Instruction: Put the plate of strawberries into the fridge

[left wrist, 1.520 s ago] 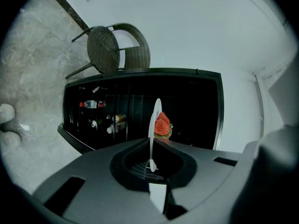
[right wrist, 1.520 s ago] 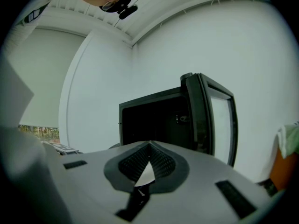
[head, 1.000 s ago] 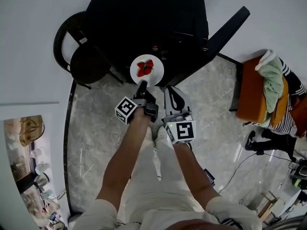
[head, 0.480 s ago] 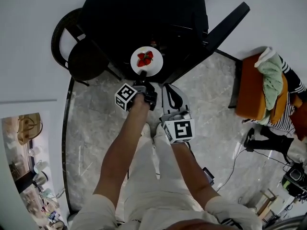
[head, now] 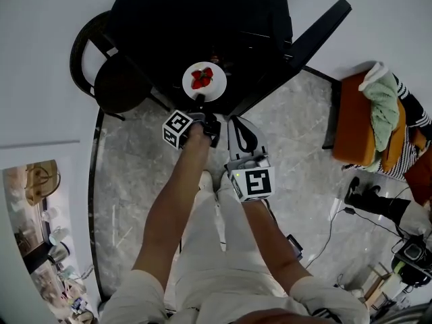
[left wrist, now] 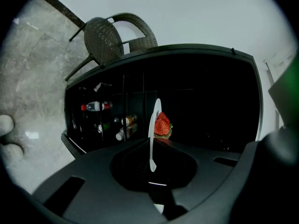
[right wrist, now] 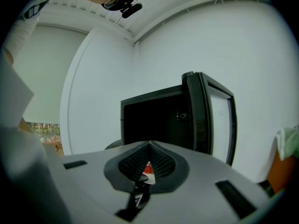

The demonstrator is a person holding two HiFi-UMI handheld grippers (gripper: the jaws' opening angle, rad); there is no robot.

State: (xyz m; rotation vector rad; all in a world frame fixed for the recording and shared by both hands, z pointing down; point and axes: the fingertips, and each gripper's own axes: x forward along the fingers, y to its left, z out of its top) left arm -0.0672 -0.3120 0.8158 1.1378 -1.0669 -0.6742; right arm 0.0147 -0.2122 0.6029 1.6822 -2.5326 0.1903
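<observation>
A white plate (head: pixel 204 81) with red strawberries (head: pixel 201 77) hangs at the mouth of the open black fridge (head: pixel 202 19). My left gripper (head: pixel 200 100) is shut on the plate's near rim. In the left gripper view the plate (left wrist: pixel 153 125) stands edge-on between the jaws of my left gripper (left wrist: pixel 152 164), with the strawberries (left wrist: pixel 162 124) on its right side and the dark fridge shelves behind. My right gripper (head: pixel 237 123) hovers just right of the left one, shut and holding nothing. In its own view my right gripper (right wrist: pixel 148 164) points at the fridge (right wrist: pixel 154 120) and its door (right wrist: pixel 210 120).
The fridge door (head: pixel 304 42) swings open to the right. Bottles (left wrist: pixel 96 106) lie on the fridge's left shelves. A dark wicker chair (head: pixel 111 79) stands left of the fridge. An orange stool with clothes (head: pixel 368 123) is at the right, cables on the marble floor beyond.
My left gripper has carried the plate farther from me, toward the fridge opening. The right gripper has stayed where it was.
</observation>
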